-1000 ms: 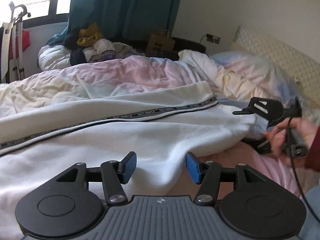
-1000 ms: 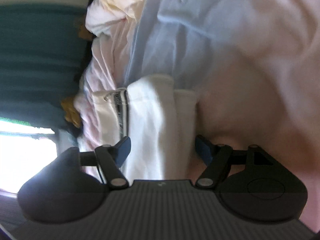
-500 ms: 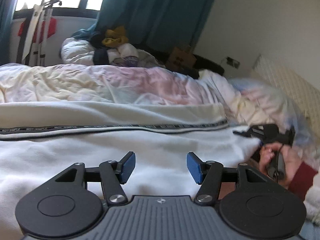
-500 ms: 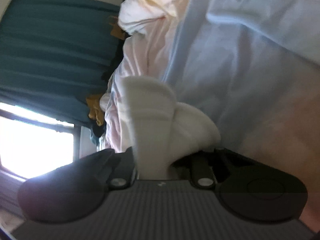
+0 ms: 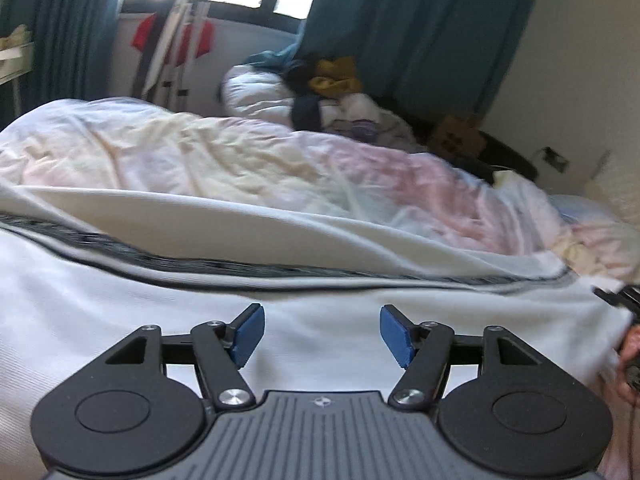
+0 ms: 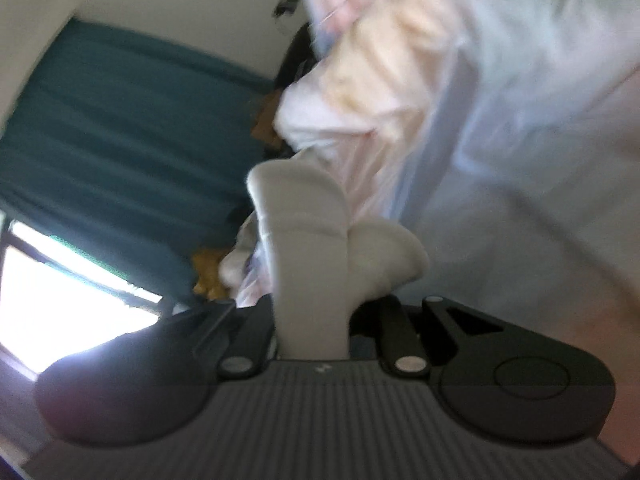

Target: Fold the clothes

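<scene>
A white garment (image 5: 280, 308) with a black patterned stripe lies stretched across the bed in the left wrist view. My left gripper (image 5: 322, 336) is open, its blue pads just above the cloth and holding nothing. My right gripper (image 6: 312, 320) is shut on a bunched end of the white garment (image 6: 304, 240), which sticks up between the fingers. The right gripper also shows at the far right edge of the left wrist view (image 5: 624, 300), holding the garment's end.
A rumpled pastel duvet (image 5: 240, 164) covers the bed behind the garment. A pile of clothes (image 5: 332, 92) lies by the teal curtain (image 5: 420, 28). A drying rack (image 5: 180, 40) stands under the window. A cardboard box (image 5: 456, 140) sits by the wall.
My right gripper closed on the garment's end and lifted it. The left gripper stayed open and swung its view left over the garment.
</scene>
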